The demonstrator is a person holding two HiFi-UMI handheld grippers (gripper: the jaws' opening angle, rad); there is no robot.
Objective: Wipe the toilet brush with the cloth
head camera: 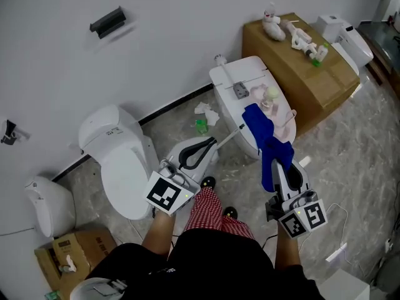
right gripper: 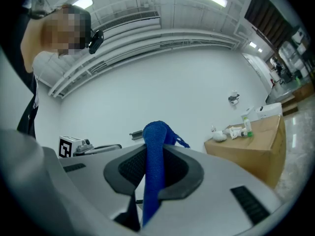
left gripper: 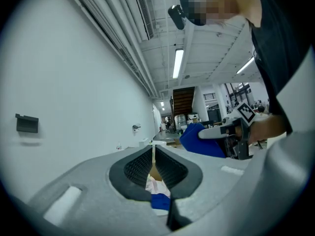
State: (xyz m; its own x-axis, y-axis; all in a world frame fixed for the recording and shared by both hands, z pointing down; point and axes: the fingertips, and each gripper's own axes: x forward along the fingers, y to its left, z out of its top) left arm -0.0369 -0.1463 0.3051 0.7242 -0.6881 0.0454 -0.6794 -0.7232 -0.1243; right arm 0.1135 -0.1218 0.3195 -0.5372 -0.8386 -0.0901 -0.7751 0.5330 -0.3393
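Closest in, at the bottom of the head view, the person's red-checked shorts [head camera: 209, 210] are seen, with both grippers held out beyond them. The left gripper [left gripper: 154, 155] is pressed together on the thin pale handle of the toilet brush [head camera: 230, 135]. Only that slim rod is caught between the ribbed pads, and it is pointed toward the white toilet [head camera: 226, 105] ahead. The far end of the brush is covered by the cloth [head camera: 267, 136], so its head cannot be made out, nor can it be told whether cloth and handle are touching. The blue cloth is pinched by the right gripper [right gripper: 152, 156], with a long fold standing up beyond the jaws and a tail hanging below them.

Trouble is most likely to be caused by the grip on the handle. So thin a rod, held at one spot, could be swung or twisted in the pads once it is pushed sideways by the cloth. It could be pulled out altogether if a stroke is drawn along its length away from the left gripper. The cloth is held by a narrow bunch, so it may be dragged loose, or merely brushed past the handle without being wrapped around it. The small pink and white items [head camera: 270, 99] on the toilet lid could be knocked off if the brush end is carried low over them.
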